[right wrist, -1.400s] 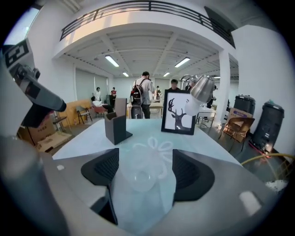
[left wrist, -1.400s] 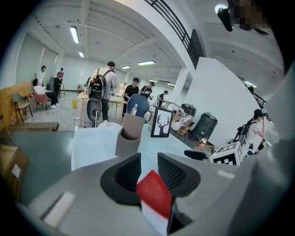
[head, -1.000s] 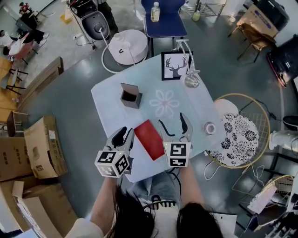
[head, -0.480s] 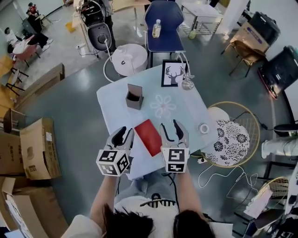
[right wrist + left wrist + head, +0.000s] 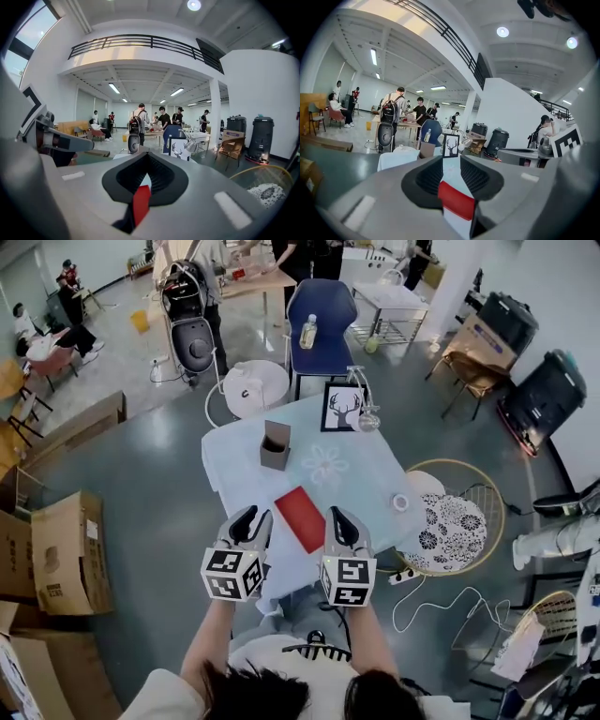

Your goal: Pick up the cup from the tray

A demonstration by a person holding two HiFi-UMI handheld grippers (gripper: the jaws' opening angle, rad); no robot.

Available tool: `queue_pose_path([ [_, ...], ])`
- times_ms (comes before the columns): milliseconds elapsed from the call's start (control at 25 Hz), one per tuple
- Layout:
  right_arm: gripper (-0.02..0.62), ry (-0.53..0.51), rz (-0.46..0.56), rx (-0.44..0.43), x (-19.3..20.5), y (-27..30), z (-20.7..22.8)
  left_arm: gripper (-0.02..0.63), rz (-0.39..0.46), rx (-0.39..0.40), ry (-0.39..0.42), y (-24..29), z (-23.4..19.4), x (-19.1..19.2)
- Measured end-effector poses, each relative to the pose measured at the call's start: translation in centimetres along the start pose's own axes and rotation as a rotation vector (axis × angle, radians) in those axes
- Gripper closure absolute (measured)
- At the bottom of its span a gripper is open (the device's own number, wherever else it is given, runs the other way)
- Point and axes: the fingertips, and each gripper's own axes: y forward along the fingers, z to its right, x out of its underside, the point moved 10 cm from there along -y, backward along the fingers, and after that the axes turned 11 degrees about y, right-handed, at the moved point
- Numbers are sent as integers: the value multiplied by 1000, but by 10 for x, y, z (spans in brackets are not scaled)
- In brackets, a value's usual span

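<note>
Right gripper (image 5: 147,157): grey jaws with black ribbed pads have just been closing and now meet tip to tip, with nothing between them. A flat red rectangle (image 5: 140,204) shows below them. Beyond stand a black-framed deer picture (image 5: 178,149) and a silver desk lamp (image 5: 191,144). A round wicker chair (image 5: 262,180) is at right.

Looks like a big open-plan lab or maker hall, definitely not a home. Bare grey floor (image 5: 141,456), cardboard boxes (image 5: 56,549) piled at 9 o'clock, folks busy round a table (image 5: 267,282) at 12, black bins (image 5: 534,399) at 2. Overhead there's a railed mezzanine (image 5: 140,41) and strip lights (image 5: 114,87), and the worktop (image 5: 366,479) just sits mid-floor.
</note>
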Motion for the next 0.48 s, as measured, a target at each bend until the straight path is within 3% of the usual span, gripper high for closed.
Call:
queue_pose_path([
  [480, 571, -41, -4, 23, 5, -39, -32, 382, 17, 40, 3, -38, 7, 6],
])
